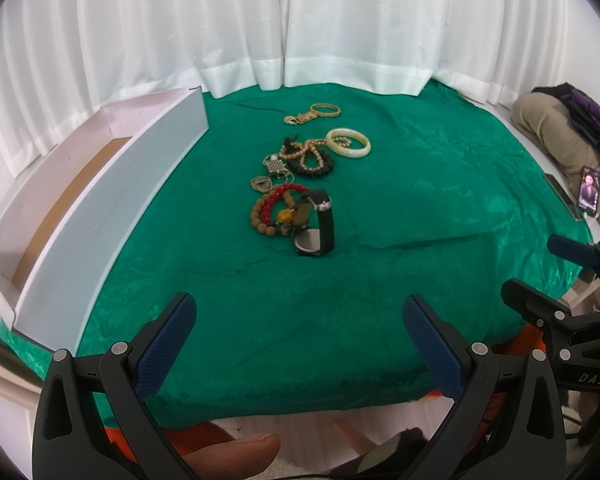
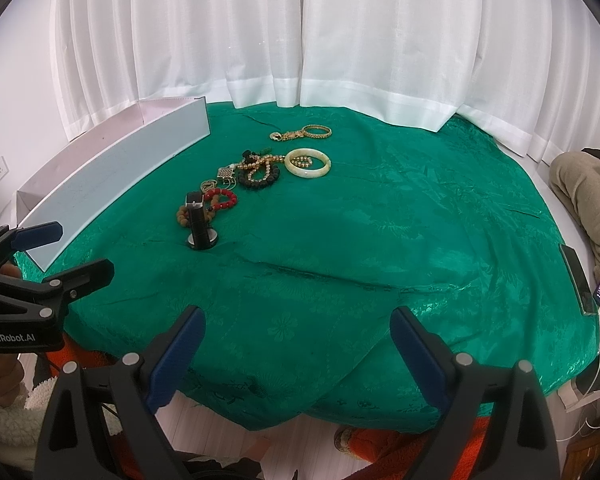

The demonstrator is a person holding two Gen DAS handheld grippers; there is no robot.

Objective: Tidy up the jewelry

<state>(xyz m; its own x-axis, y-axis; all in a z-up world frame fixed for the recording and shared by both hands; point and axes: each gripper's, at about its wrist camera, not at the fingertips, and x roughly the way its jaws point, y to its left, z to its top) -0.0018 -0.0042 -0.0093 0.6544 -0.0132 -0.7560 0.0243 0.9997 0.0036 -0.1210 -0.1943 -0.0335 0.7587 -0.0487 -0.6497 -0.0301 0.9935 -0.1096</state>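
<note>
A heap of jewelry lies mid-table on the green cloth (image 1: 420, 208): a black-strap watch (image 1: 316, 224) standing on edge, red and wooden bead bracelets (image 1: 278, 210), a dark bead bracelet (image 1: 314, 164), a pale jade bangle (image 1: 348, 143) and a gold bangle with chain (image 1: 320, 113). The same shows in the right wrist view: the watch (image 2: 200, 222), the jade bangle (image 2: 308, 163). A long white open box (image 1: 100, 200) lies at the left. My left gripper (image 1: 300, 344) and right gripper (image 2: 298, 352) are both open and empty, near the table's front edge.
White curtains hang behind the table. A lit phone (image 1: 590, 192) and folded clothes (image 1: 556, 132) lie at the right edge. The right gripper also shows in the left wrist view (image 1: 540, 276), and the left gripper in the right wrist view (image 2: 72, 254).
</note>
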